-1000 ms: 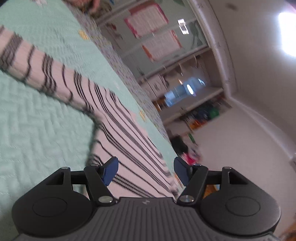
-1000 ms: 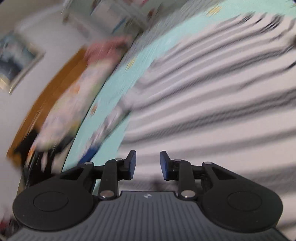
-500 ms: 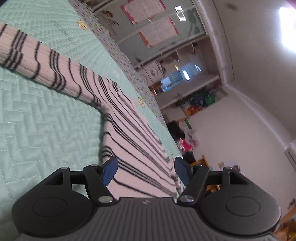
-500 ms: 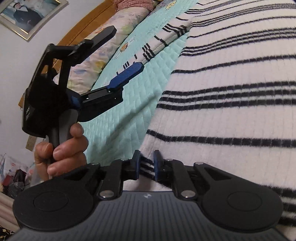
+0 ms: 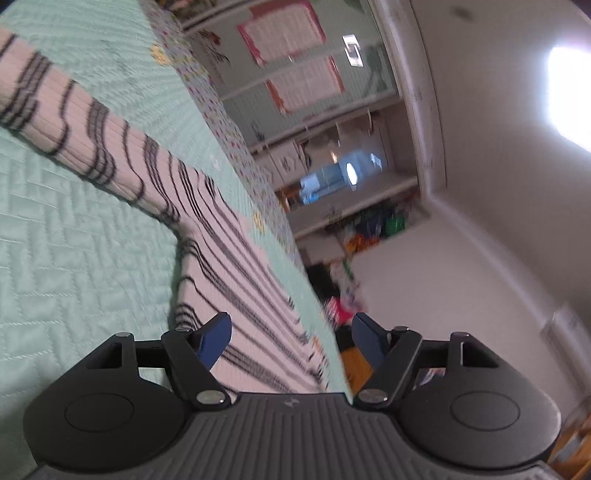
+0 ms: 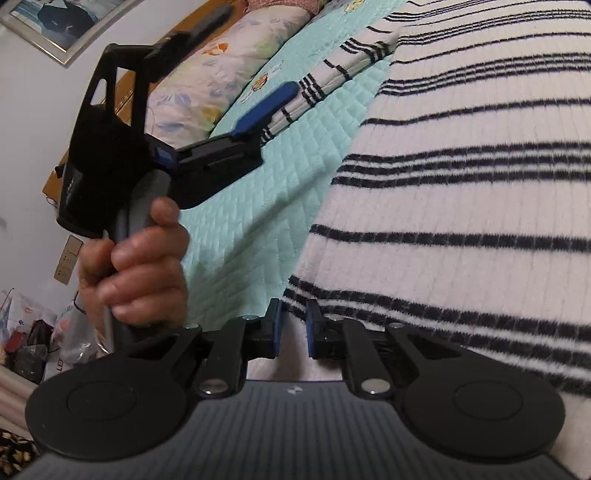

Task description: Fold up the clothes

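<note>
A white knit sweater with black stripes (image 5: 221, 240) (image 6: 461, 184) lies flat on the bed, one sleeve (image 5: 74, 122) (image 6: 343, 62) stretched out to the side. My right gripper (image 6: 293, 326) sits at the sweater's near hem corner, jaws narrow and shut on the thick knit edge. My left gripper (image 5: 291, 325) hovers low over the sweater's side edge, its jaws wide and still opening, with fabric below them but not pressed. In the right wrist view the left gripper (image 6: 258, 51) shows in a person's hand (image 6: 136, 269), with its blue fingers (image 6: 266, 107) near the sleeve.
A mint quilted bedspread (image 5: 74, 258) (image 6: 266, 192) covers the bed. A floral pillow (image 6: 221, 74) lies against a wooden headboard, below a framed picture (image 6: 55, 22). Shelves with clutter (image 5: 351, 192) stand across the room. Bags (image 6: 29, 332) sit on the floor beside the bed.
My right gripper swept across the sweater to its hem corner and its jaws narrowed onto the edge. My left gripper stayed nearly in place and its jaws widened a little.
</note>
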Tool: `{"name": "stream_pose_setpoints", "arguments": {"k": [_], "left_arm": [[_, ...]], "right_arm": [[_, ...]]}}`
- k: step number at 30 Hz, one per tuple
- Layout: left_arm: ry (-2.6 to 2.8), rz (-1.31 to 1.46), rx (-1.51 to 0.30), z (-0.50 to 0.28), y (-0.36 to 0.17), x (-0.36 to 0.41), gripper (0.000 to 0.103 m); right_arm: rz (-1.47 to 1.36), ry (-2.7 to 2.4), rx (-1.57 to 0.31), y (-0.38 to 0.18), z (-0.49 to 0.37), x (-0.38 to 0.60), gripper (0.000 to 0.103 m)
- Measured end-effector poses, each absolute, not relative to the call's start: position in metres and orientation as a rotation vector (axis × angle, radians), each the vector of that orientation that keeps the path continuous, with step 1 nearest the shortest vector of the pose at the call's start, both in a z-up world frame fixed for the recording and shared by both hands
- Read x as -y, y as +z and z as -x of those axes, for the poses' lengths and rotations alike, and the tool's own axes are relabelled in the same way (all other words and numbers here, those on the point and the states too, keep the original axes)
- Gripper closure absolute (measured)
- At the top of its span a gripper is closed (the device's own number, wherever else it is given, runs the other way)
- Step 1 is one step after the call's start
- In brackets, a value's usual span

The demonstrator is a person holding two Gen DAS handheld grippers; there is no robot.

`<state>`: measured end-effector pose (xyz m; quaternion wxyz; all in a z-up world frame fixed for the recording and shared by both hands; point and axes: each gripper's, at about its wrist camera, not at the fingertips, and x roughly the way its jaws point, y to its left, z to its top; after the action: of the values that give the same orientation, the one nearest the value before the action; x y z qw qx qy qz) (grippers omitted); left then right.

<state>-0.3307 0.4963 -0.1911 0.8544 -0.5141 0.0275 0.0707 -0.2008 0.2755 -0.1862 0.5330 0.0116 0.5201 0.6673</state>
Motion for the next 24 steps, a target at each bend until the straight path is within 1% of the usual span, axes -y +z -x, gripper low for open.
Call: {"name": "stream_pose_setpoints", "arguments": {"k": [1, 5, 7, 8, 9, 11, 13, 15, 19, 21, 24], "left_arm": [[0.142, 1.066, -0.082, 0.326, -0.190, -0.494, 0.028], [0.131, 1.034, -0.166, 0.313, -0.194, -0.493, 0.028], [0.152, 1.035, -0.250, 0.306, -0.203, -0.493, 0.028], [0.163, 1.035, -0.293, 0.303, -0.207, -0.494, 0.028], [0.183, 1.037, -0.325, 0.301, -0.212, -0.495, 0.028], [0.209, 1.048, -0.354, 0.300, -0.219, -0.498, 0.028], [0.207, 1.076, -0.321, 0.305, -0.221, -0.501, 0.028], [0.205, 1.092, -0.233, 0.314, -0.217, -0.504, 0.028], [0.214, 1.165, -0.019, 0.338, -0.215, -0.511, 0.028], [0.222, 1.207, 0.024, 0.342, -0.219, -0.514, 0.028], [0.208, 1.252, 0.014, 0.337, -0.224, -0.514, 0.028]], "right_arm": [[-0.040, 1.601, -1.243, -0.182, 0.200, -0.274, 0.084], [-0.069, 1.662, -1.259, -0.170, 0.202, -0.266, 0.084], [-0.009, 1.672, -1.312, -0.179, 0.210, -0.265, 0.083], [0.032, 1.669, -1.345, -0.186, 0.215, -0.266, 0.085], [0.070, 1.661, -1.361, -0.195, 0.220, -0.267, 0.091], [0.036, 1.666, -1.347, -0.200, 0.223, -0.264, 0.092], [0.030, 1.672, -1.347, -0.201, 0.224, -0.265, 0.093], [0.048, 1.685, -1.353, -0.197, 0.221, -0.266, 0.092], [-0.022, 1.675, -1.333, -0.186, 0.209, -0.261, 0.086], [-0.053, 1.647, -1.290, -0.179, 0.200, -0.262, 0.084], [-0.074, 1.584, -1.229, -0.171, 0.182, -0.264, 0.083]]}}
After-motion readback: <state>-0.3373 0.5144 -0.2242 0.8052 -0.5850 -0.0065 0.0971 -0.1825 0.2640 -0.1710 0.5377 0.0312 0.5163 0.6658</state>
